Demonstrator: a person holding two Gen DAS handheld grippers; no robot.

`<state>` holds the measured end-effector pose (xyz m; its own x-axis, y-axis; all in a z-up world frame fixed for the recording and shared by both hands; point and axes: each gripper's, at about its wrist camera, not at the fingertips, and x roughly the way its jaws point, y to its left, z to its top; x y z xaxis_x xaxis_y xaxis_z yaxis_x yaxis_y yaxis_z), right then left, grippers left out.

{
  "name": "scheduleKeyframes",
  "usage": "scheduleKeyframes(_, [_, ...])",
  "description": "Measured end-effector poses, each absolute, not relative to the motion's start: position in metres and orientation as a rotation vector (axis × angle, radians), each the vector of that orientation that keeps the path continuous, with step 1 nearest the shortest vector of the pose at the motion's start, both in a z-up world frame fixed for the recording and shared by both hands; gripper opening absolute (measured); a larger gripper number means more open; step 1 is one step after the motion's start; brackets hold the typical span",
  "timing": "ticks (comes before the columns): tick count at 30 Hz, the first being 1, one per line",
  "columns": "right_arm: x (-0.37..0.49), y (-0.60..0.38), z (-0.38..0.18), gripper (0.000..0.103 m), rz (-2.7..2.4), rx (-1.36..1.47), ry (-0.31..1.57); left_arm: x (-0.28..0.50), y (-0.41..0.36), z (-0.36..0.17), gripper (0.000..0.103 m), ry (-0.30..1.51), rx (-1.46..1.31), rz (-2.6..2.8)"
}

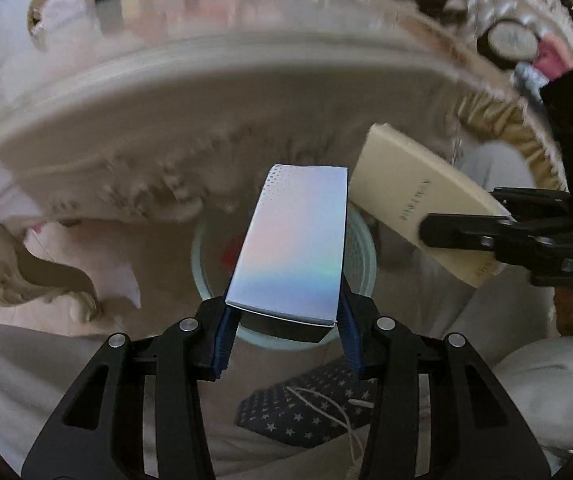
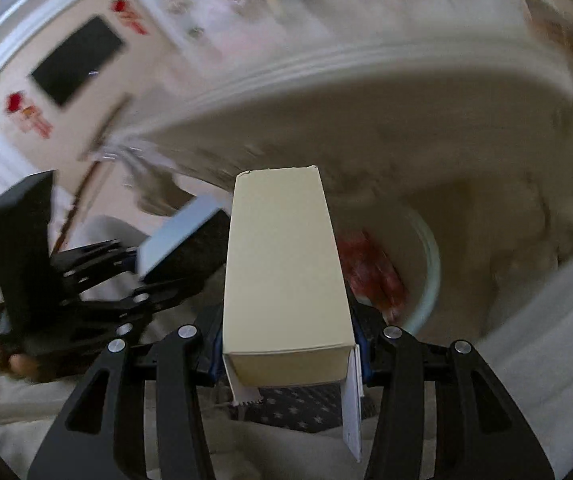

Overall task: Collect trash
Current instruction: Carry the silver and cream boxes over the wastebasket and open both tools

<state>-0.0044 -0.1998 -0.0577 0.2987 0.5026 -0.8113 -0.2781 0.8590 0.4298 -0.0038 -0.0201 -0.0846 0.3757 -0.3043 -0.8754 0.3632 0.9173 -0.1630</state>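
The left gripper [image 1: 284, 330] clamps its 2 blue-padded jaws on a shiny iridescent silver rectangular box [image 1: 292, 244], held above a round pale-green waste bin [image 1: 360, 248]. Just beside it, the right gripper [image 2: 288, 354] grips a cream cardboard carton [image 2: 284, 280] with an open end flap. Red wrappers [image 2: 374, 276] lie inside the bin, below an ornate carved cream table [image 1: 134, 128].

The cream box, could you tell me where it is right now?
The right gripper grips the cream box above the bin, right of the silver box.
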Motion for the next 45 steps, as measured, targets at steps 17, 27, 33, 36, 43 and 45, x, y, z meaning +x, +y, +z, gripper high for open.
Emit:
scheduleKeyframes(17, [0.032, -0.168, -0.146, 0.045, 0.358, 0.128, 1.314, 0.032, -0.034, -0.174, 0.044, 1.276, 0.042, -0.364])
scheduleKeyframes(27, [0.025, -0.187, -0.148, 0.069, 0.31, 0.123, 1.294, 0.042, -0.033, -0.173, 0.085, 1.214, 0.04, -0.324])
scheduleKeyframes(33, [0.022, -0.198, -0.146, 0.069, 0.279, 0.16, 1.281, 0.041, -0.025, -0.167, 0.085, 1.184, 0.003, -0.315])
scheduleKeyframes(36, [0.022, -0.198, -0.144, 0.069, 0.283, 0.159, 1.275, 0.041, -0.022, -0.168, 0.085, 1.19, -0.007, -0.302])
scheduleKeyframes(43, [0.006, -0.195, -0.106, 0.069, 0.356, 0.156, 1.222, 0.027, -0.018, -0.149, 0.085, 1.134, 0.008, -0.323])
scheduleKeyframes(45, [-0.001, -0.197, -0.082, 0.069, 0.398, 0.167, 1.173, 0.019, -0.015, -0.129, 0.085, 1.093, -0.006, -0.36])
